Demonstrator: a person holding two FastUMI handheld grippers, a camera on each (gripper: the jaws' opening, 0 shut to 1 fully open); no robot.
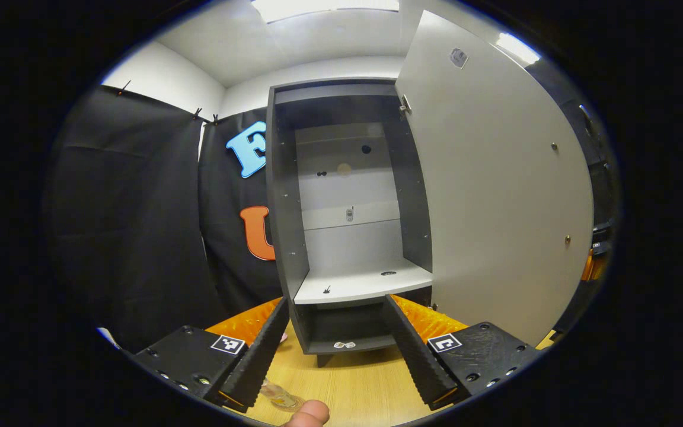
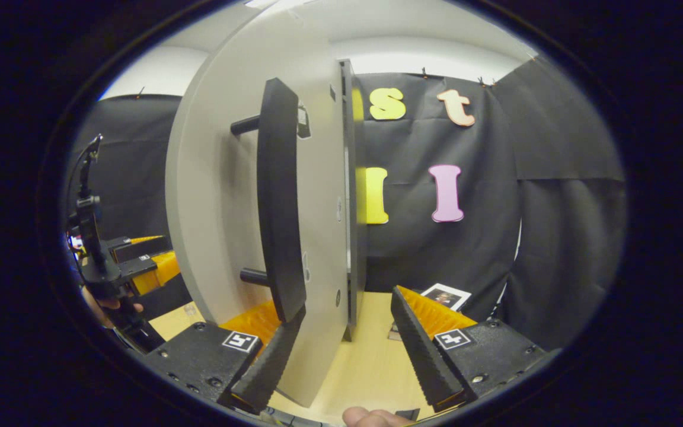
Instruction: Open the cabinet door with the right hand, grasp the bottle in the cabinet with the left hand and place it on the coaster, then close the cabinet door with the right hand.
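The cabinet (image 1: 285,207) is seen standing on the table (image 1: 353,379) with its door (image 1: 495,196) swung wide to one side, and its pale shelf (image 1: 359,284) is seen bare. No bottle is made out inside. A small clear object (image 1: 279,396) is glimpsed low on the table beside the left claw (image 1: 337,301), but whether it is the bottle or the coaster cannot be told. The left claw is held spread and empty, aimed at the open cabinet. The right claw (image 2: 348,302) is also spread, with the door's free edge lying between its fingers and nothing pinched. The long bar handle (image 2: 279,196) is mounted on two posts on the door's face, its lower end just beside one finger. The door is judged to be the thing to be handled next. It is taken for a stiff, flat panel, fairly light, carried on hinges (image 1: 405,107) and free to swing in an arc. The bar looks smooth and could slip in a loose grip, so it is best taken across its middle, between the posts. A slow push is advised, since a slammed door could rock the narrow cabinet.
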